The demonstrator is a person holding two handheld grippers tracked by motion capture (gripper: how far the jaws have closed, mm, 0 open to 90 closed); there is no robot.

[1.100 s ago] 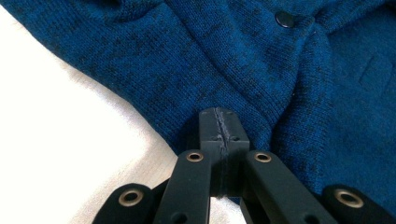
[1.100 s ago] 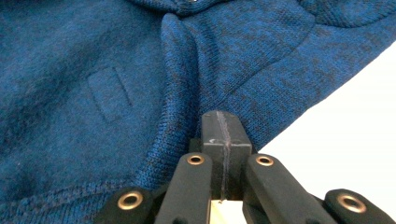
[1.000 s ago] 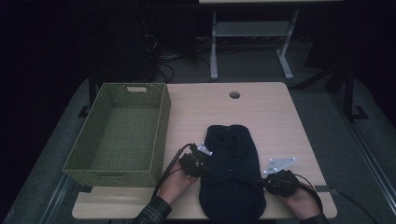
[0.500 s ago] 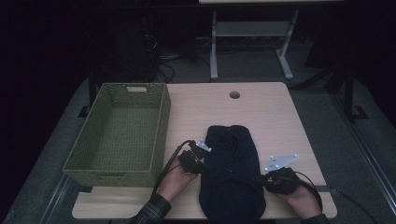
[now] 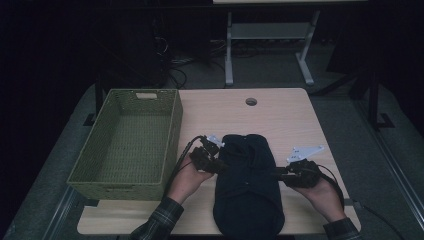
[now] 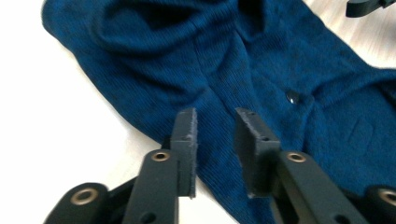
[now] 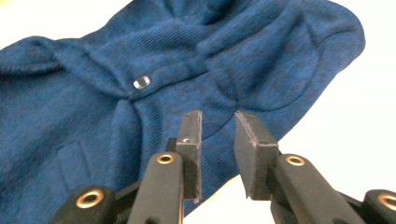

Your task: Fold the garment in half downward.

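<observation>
One counter (image 5: 280, 112), light wood. One woven basket (image 5: 125, 137), green, at left of counter. One blue knit garment (image 5: 247, 185), folded, at near centre of counter; one small clear button (image 7: 141, 82) visible on it. Two grippers: left gripper (image 5: 216, 167) at garment's left edge, right gripper (image 5: 280, 174) at its right edge. Two hands: left hand (image 5: 187, 176), right hand (image 5: 320, 195).

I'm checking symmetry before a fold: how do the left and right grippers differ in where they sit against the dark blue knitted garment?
The left gripper sits at the dark blue knitted garment edge nearer the green woven basket; the right gripper is at the opposite edge, a little nearer the person. The left gripper's jaws reach over the fabric; the right gripper's tips sit just at the hem. Both are open, with nothing between the jaws.
</observation>
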